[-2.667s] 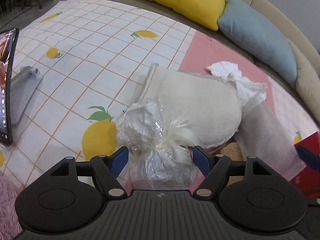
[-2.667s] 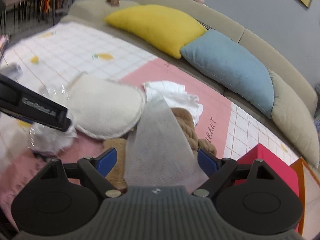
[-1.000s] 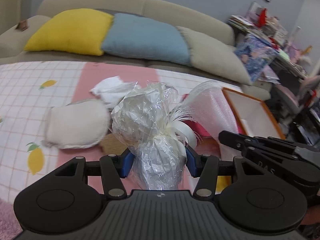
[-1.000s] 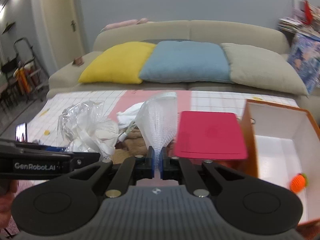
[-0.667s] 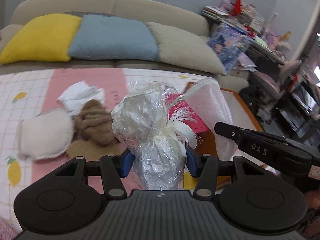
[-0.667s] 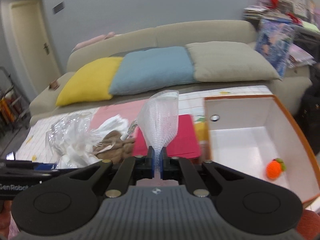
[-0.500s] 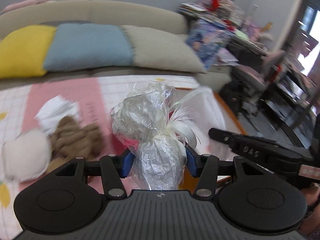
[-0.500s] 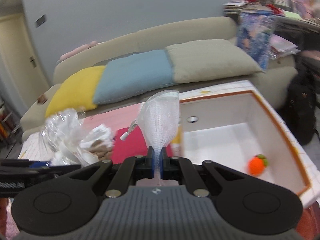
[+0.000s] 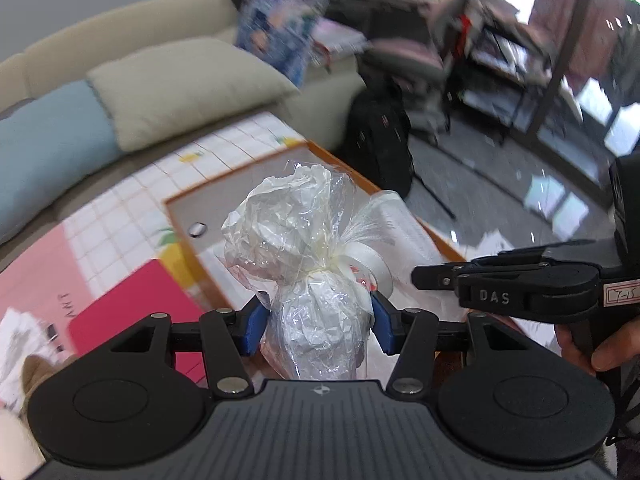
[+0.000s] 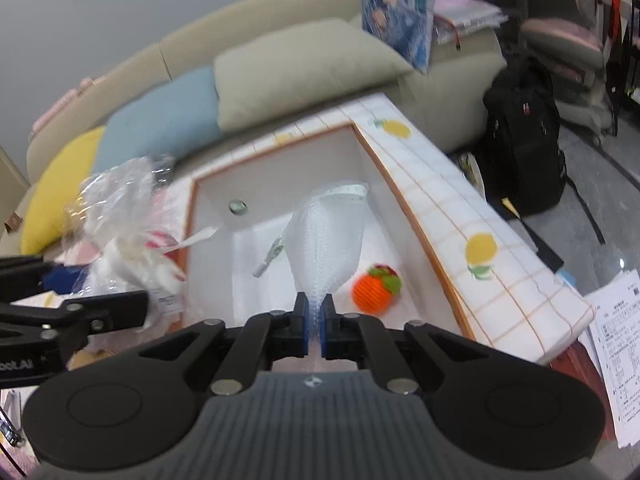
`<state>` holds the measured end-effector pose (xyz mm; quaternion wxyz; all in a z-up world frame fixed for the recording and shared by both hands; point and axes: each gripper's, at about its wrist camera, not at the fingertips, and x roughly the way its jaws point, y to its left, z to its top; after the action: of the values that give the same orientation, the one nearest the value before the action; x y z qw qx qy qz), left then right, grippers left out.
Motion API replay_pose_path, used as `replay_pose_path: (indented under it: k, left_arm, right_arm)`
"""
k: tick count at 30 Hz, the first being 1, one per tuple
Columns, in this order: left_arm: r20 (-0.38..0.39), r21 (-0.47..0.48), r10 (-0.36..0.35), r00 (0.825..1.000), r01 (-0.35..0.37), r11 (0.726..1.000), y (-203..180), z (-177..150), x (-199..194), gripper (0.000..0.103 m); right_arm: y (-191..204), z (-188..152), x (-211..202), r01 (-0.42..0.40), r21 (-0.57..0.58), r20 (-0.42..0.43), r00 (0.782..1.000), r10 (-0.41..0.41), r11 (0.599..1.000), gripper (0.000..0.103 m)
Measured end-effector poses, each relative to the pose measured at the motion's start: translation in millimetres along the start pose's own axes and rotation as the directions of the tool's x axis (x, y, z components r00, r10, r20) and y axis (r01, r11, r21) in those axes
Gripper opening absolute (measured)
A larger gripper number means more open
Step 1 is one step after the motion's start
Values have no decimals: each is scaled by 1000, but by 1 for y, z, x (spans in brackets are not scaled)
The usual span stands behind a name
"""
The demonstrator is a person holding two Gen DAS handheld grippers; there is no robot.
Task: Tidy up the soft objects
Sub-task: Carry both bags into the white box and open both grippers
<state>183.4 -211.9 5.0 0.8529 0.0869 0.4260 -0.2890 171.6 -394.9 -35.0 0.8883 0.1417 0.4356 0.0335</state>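
Observation:
My left gripper (image 9: 316,328) is shut on a crinkly clear-wrapped white bundle (image 9: 296,236) tied with a white ribbon, held up over the orange-rimmed white box (image 9: 240,170). In the right wrist view the same bundle (image 10: 120,216) hangs at the box's left edge. My right gripper (image 10: 316,330) is shut on a thin white mesh foam sleeve (image 10: 328,236), which fans out above the box interior (image 10: 276,164). An orange knitted ball (image 10: 374,288) with a green and red top lies inside the box. The right gripper's side (image 9: 516,284) shows at the right of the left wrist view, with a hand on its handle.
A red lid (image 9: 132,304) lies left of the box on the lemon-print cloth (image 10: 460,216). Beige (image 10: 304,64), blue (image 10: 160,132) and yellow (image 10: 56,184) cushions line the sofa behind. A black backpack (image 10: 524,136) and papers (image 10: 618,348) are on the floor to the right.
Both grippers have swung right with their loads, from above the pile of soft things on the pink cloth to above the white box. The views have rolled.

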Motion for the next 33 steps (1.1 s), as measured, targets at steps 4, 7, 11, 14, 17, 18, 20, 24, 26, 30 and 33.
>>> replay_pose_path:
  k: [4,7,11,14,17,18,20,24,26,30,33]
  left_arm:
    - [-99,-16,-33,995,31,999,-3,0,25,61]
    - [-160,-32,-46,986,41,999,-4,2,40,61]
    - [-259,-37,-69,964,61,997,-6,5,63,62]
    - [-311,-99,-94,946,66,993,-2,7,77,62]
    - [-339,-168,-123,933,68,983,3,10,87,62]
    - [-343,-191,-134,930,71,979,5,12,91,62]
    - [-355,-240,-164,920,80,968,8,11,96,62]
    - [-363,-272,-169,916,69,960,11,12,100,64]
    - [-360,-301,-202,911,92,949,11,14,101,66]
    - [-367,-320,-210,906,88,943,10,13,102,68]
    - [-365,-316,-208,908,89,945,7,13,102,75]
  right_arm:
    - [-5,-1,23,3,-42,-69,998,-6,999,3]
    - [-6,1,39,3,-147,-129,991,-22,989,4]
    - [-7,4,60,-31,-263,-246,969,-36,964,6]
    - [-11,7,70,-44,-306,-301,952,-53,951,7]
    - [-14,12,74,-63,-333,-340,939,-58,941,8]
    - [-16,14,75,-74,-337,-353,934,-53,939,8]
    - [-18,17,78,-89,-352,-374,926,-53,932,10]
    - [-15,15,79,-114,-426,-401,913,-75,898,13]
    - [-13,14,79,-130,-453,-411,908,-77,882,19]
    - [-4,11,73,-116,-516,-390,914,-112,849,36]
    - [-1,11,66,-99,-553,-366,921,-135,827,40]
